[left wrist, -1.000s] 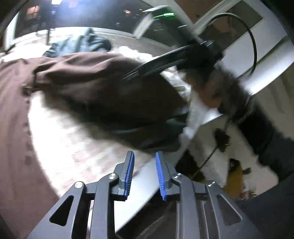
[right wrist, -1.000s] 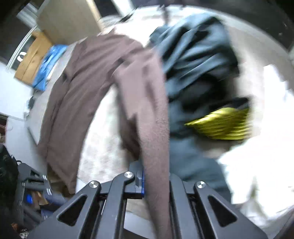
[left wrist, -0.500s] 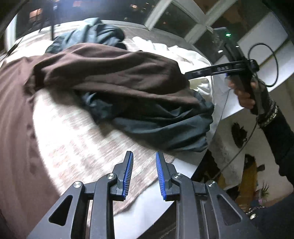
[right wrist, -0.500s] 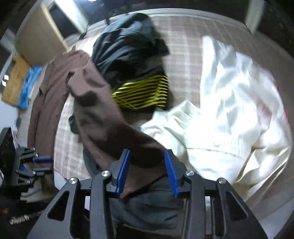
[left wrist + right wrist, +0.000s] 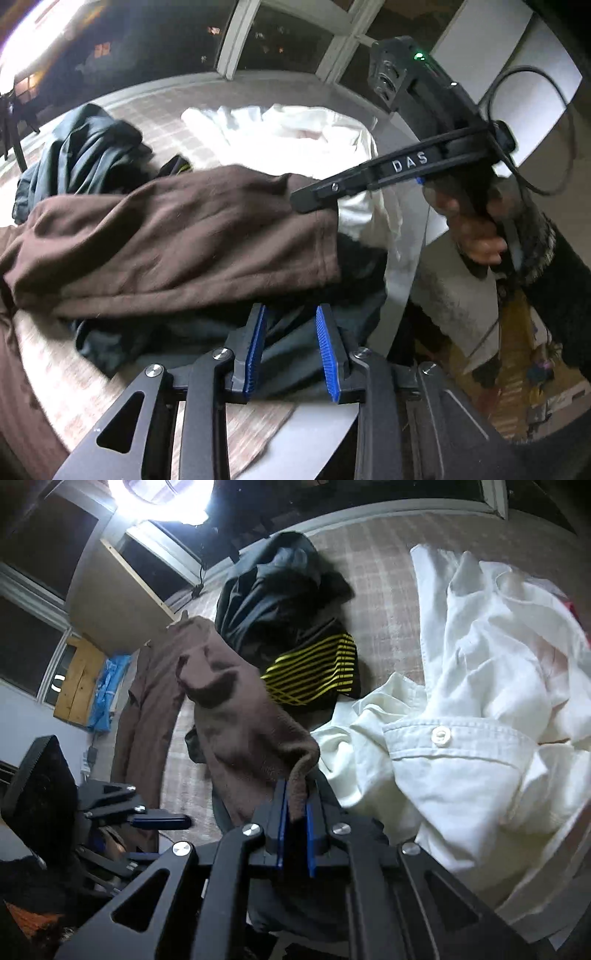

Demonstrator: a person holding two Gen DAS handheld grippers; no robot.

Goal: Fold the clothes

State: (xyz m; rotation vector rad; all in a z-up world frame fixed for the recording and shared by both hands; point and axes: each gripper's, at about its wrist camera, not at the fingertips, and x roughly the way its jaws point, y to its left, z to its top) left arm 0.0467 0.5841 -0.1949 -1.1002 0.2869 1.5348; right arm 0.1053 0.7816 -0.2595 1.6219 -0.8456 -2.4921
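A brown garment (image 5: 184, 236) lies across a pile on the checked cover, its sleeve stretched to the right. My right gripper (image 5: 295, 794) is shut on the sleeve's cuff (image 5: 299, 771); in the left wrist view it (image 5: 314, 195) pinches the cuff from the right, held by a hand (image 5: 476, 236). My left gripper (image 5: 290, 314) stands open, low in front of a dark teal garment (image 5: 207, 332) that lies under the brown one. Nothing sits between its blue pads (image 5: 255, 343).
A white shirt (image 5: 480, 701) is crumpled at the right of the cover (image 5: 388, 590). A black garment with yellow stripes (image 5: 310, 675) and another dark teal heap (image 5: 273, 590) lie behind. The surface's pale edge (image 5: 321, 439) runs just below my left gripper.
My right gripper was open over the brown sleeve and has now shut on its cuff. My left gripper has moved in closer to the pile, staying open.
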